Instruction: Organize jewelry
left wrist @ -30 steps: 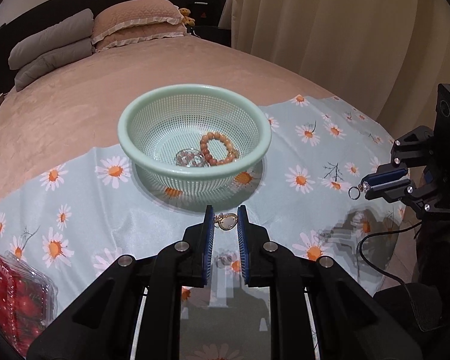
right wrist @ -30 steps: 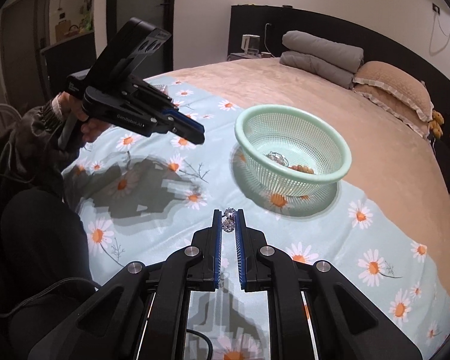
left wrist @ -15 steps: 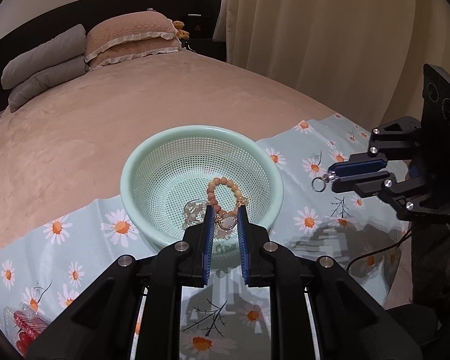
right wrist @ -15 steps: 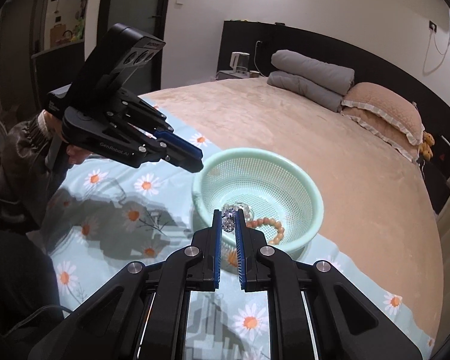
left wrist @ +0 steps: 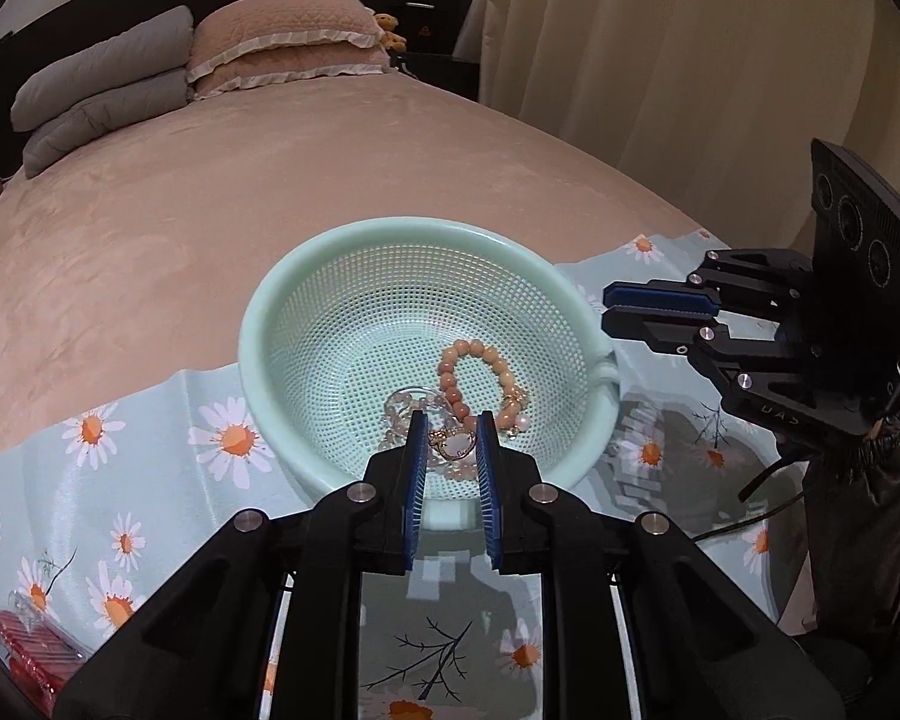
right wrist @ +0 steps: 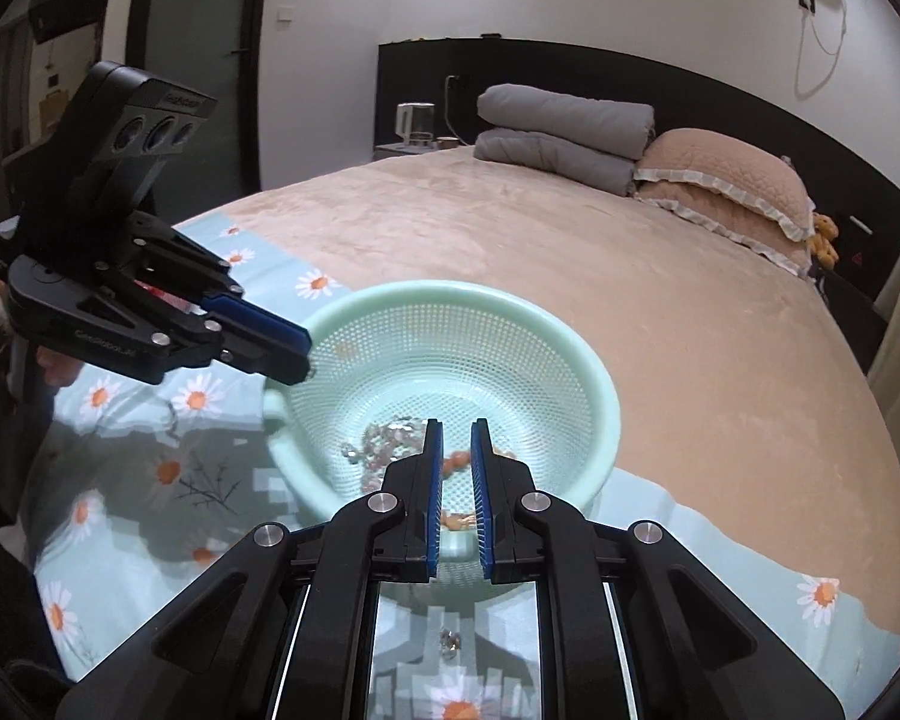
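Observation:
A mint green mesh basket (left wrist: 354,276) sits on the daisy-print cloth; it also shows in the right wrist view (right wrist: 600,396). In it lie an orange bead bracelet (left wrist: 480,360) and a clear crystal bracelet (right wrist: 390,438). My left gripper (left wrist: 450,441) is over the basket's near rim, shut on a small gold ring (left wrist: 455,445). My right gripper (right wrist: 456,450) hangs over the opposite rim with its jaws slightly apart and nothing between them. A small silver piece (right wrist: 450,642) lies on the cloth below it.
The daisy cloth (left wrist: 150,480) covers the near end of a tan bed (left wrist: 210,192). Pillows (left wrist: 282,48) are stacked at the headboard. A red clamshell box (left wrist: 36,654) lies at the cloth's left edge. Curtains (left wrist: 690,60) hang on the right.
Both grippers have moved forward over the basket. The right gripper has opened a little and the sparkly piece it held is gone from its jaws. The left still holds the gold ring.

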A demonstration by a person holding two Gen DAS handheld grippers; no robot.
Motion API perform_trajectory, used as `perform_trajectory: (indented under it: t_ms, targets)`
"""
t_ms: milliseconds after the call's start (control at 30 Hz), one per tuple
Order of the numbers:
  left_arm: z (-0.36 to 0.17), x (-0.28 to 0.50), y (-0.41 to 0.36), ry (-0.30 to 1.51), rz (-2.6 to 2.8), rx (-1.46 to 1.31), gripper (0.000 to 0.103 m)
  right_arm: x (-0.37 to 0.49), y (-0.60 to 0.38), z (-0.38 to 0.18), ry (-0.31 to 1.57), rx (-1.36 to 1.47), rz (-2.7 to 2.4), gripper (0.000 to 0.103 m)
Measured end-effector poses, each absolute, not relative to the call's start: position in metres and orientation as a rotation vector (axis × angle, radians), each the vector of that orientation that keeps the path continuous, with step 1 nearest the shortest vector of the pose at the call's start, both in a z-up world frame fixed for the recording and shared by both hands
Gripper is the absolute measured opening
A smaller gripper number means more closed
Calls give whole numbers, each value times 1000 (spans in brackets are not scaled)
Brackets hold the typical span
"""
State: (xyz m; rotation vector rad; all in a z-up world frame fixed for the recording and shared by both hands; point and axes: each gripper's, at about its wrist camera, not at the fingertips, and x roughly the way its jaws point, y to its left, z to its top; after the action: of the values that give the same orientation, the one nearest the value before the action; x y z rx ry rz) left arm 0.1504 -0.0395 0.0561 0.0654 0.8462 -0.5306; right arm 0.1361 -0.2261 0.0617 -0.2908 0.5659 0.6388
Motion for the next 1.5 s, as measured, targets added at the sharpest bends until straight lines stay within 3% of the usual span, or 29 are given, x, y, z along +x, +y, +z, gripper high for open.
perform_trajectory:
  t_ms: [33, 67, 100, 200, 267, 500, 567, 633, 700, 800, 867, 933, 967, 1167, 1500]
  targets:
    - [57, 150, -35, 839, -505, 51, 38, 137, -231, 62, 559, -265, 624, 24]
    - [59, 148, -29, 823, -476, 39, 67, 137, -237, 63, 543, -235, 604, 39]
    - [61, 146, -24, 805, -443, 30, 77, 137, -244, 64, 533, -205, 596, 45]
    - [67, 140, -13, 779, -426, 1, 81, 131, -258, 63, 545, -171, 611, 60]
    - [67, 139, -10, 777, -416, -6, 89, 123, -259, 59, 555, -215, 604, 70]
    - [59, 140, -13, 802, -402, -10, 93, 114, -254, 36, 641, -272, 624, 77]
    - [58, 139, -15, 805, -398, -10, 95, 117, -252, 19, 702, -286, 626, 76]
    - [57, 138, -16, 805, -396, -8, 95, 118, -250, 2, 734, -295, 608, 58]
    - [57, 136, -16, 804, -393, -4, 95, 122, -253, -15, 798, -252, 623, 55]
    - [55, 136, -16, 806, -377, -3, 95, 124, -252, -37, 862, -272, 603, 43]
    - [54, 138, -13, 811, -372, -15, 96, 123, -255, -41, 867, -253, 617, 31]
    - [53, 138, -12, 812, -368, -25, 97, 122, -253, -44, 871, -274, 616, 12]
    - [53, 138, -12, 813, -366, -27, 97, 121, -252, -45, 871, -285, 615, 10]
    - [49, 135, -15, 821, -365, -6, 97, 111, -255, -32, 831, -286, 652, 9]
    - [47, 133, -11, 825, -353, -12, 97, 115, -256, 58, 586, -252, 705, 10]
